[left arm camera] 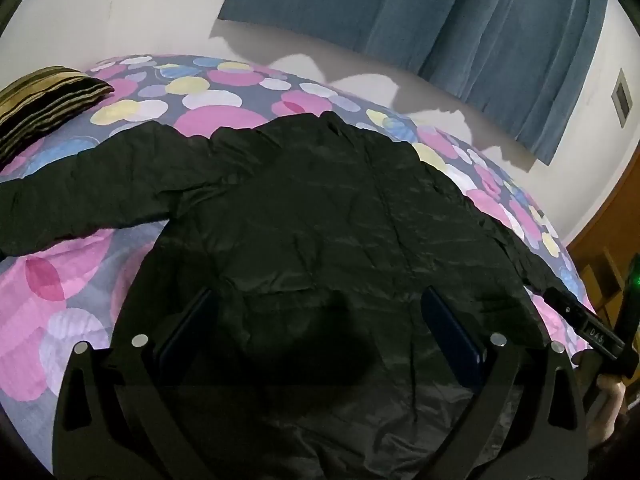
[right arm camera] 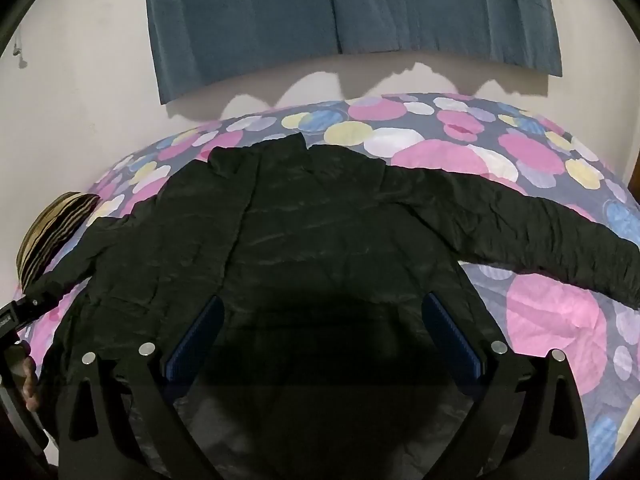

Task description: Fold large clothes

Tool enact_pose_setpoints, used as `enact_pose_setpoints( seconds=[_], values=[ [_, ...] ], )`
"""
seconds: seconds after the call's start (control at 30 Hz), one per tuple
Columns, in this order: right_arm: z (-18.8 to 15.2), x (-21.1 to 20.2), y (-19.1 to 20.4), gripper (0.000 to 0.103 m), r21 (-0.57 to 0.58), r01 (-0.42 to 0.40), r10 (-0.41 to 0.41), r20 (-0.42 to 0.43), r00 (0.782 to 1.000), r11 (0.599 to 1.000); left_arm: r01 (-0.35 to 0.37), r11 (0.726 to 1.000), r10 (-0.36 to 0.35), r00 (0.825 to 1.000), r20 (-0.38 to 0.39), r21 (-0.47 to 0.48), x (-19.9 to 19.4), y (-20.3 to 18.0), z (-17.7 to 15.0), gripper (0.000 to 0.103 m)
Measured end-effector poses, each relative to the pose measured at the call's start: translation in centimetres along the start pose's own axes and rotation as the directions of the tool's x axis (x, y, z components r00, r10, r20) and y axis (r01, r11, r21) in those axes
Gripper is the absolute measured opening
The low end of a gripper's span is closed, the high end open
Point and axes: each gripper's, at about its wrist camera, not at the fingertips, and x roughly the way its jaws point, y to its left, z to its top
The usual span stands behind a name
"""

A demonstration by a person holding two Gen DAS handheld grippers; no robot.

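**A:** Where is the garment?

**B:** A black jacket [left arm camera: 320, 216] lies spread flat on a bed with a circle-patterned sheet [left arm camera: 60, 292], filling the middle of both views. One sleeve [left arm camera: 80, 188] reaches toward the left edge of the left view; the other sleeve [right arm camera: 540, 236] reaches toward the right edge of the right view.

**A:** Is any folding done?

**B:** None shows; every fold seems left to do.

**A:** And the grippers?

**B:** The left gripper [left arm camera: 316, 308] and right gripper [right arm camera: 322, 314] hover over the lower body, fingers spread wide, holding nothing.
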Motion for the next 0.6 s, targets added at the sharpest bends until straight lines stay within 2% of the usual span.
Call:
enact_pose_setpoints(
  seconds=[0.6],
  values=[
    [-0.01, 0.05, 0.15, 0.098, 0.001, -0.001, 0.001, 0.001, 1.000, 1.000, 0.015, 1.000, -0.015, 1.000, 0.009, -0.014, -0.34, 0.06, 0.09, 0.101]
  ],
)
